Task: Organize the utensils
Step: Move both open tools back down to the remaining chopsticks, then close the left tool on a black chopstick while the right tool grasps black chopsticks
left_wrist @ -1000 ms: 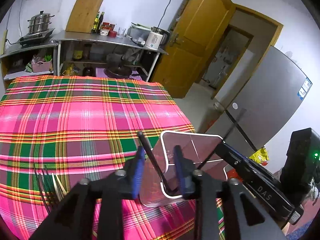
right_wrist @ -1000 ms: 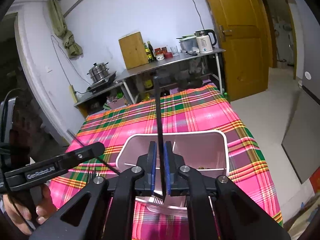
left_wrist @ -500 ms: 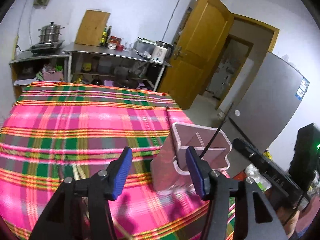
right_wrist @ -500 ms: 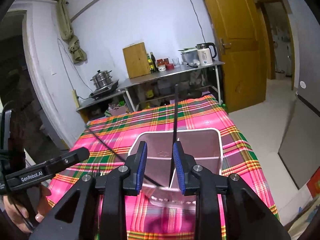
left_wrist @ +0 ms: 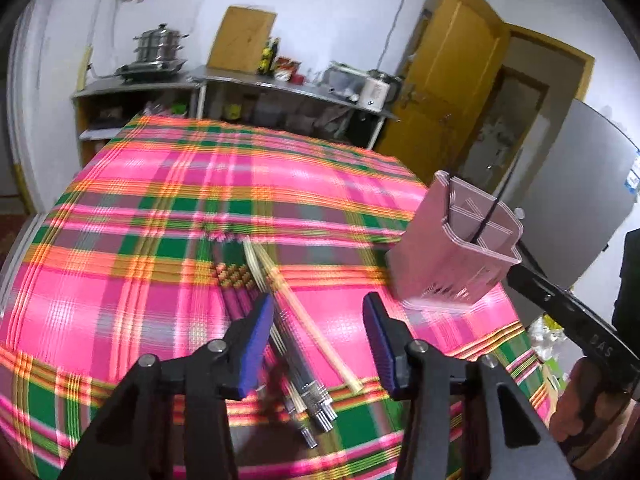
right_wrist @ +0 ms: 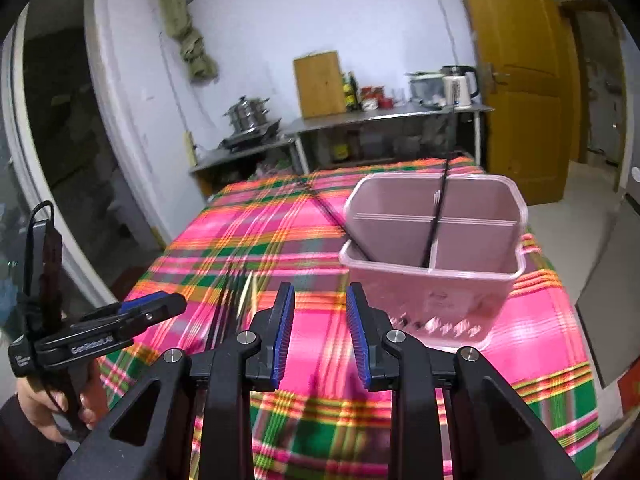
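— While the left wrist view is up, what sits at its lower left?

— The left gripper point(left_wrist: 318, 344), low and centre-left, over a bundle of chopsticks point(left_wrist: 280, 320) lying on the plaid tablecloth point(left_wrist: 140, 220). Its blue pads are apart and drawing together. The chopsticks lie beneath the gap, close by the left pad; whether anything touches them I cannot tell.

— And further right?

— A pink holder point(left_wrist: 452, 256) stands at centre right of that frame, near the table's edge, with a black chopstick point(left_wrist: 490, 216) leaning up out of it. At the far right edge a hand point(left_wrist: 580, 412) holds the other tool.

— Now the right wrist view?

— A hand point(right_wrist: 44, 404) at the lower left holds the left tool. The right gripper point(right_wrist: 320, 336) sits bottom centre, its pads spread with only cloth showing between them. The holder point(right_wrist: 432, 276) stands at centre right, divided into compartments, two black chopsticks leaning in it.
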### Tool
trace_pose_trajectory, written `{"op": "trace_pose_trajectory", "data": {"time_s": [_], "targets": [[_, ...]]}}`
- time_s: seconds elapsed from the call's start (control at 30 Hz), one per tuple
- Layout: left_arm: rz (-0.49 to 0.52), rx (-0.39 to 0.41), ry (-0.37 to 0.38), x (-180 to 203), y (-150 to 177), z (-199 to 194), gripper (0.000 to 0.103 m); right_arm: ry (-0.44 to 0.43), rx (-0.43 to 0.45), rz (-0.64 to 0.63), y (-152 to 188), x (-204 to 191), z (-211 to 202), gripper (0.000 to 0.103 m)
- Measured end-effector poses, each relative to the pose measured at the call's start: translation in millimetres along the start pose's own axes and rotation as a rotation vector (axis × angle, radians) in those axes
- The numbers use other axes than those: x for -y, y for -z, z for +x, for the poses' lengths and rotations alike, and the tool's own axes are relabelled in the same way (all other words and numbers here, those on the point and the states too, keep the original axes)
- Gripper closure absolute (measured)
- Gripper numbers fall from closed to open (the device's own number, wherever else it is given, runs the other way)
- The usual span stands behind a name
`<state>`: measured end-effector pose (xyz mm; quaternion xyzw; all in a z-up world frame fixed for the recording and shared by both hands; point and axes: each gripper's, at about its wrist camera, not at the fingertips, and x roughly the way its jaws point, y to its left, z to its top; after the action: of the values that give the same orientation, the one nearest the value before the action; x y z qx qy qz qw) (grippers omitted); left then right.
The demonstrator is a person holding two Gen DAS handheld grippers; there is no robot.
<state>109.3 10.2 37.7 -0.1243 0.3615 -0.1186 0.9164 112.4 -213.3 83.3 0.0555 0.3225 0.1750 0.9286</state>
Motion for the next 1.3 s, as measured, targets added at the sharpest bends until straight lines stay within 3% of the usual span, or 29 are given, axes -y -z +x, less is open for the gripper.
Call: {"op": "trace_pose_trajectory", "data": {"time_s": [0.33, 0.73, 0.97, 1.3], "targets": [[-0.081, -0.096, -0.106, -44, 27, 33, 0.074, -0.068, -0.114, -0.031, 28, -25, 40, 0.075], [-0.084, -0.149, -0.148, -55, 18, 84, 0.080, -0.096, -0.172, -0.072, 35, -41, 71, 0.079], [-0.035, -0.134, -0.196, -53, 18, 82, 0.089, -0.113, -0.193, -0.097, 31, -55, 90, 0.084], [-0.093, -0.127, -0.213, -81, 22, 65, 0.093, -0.169, -0.269, -0.157, 19, -86, 148, 0.093]]}}
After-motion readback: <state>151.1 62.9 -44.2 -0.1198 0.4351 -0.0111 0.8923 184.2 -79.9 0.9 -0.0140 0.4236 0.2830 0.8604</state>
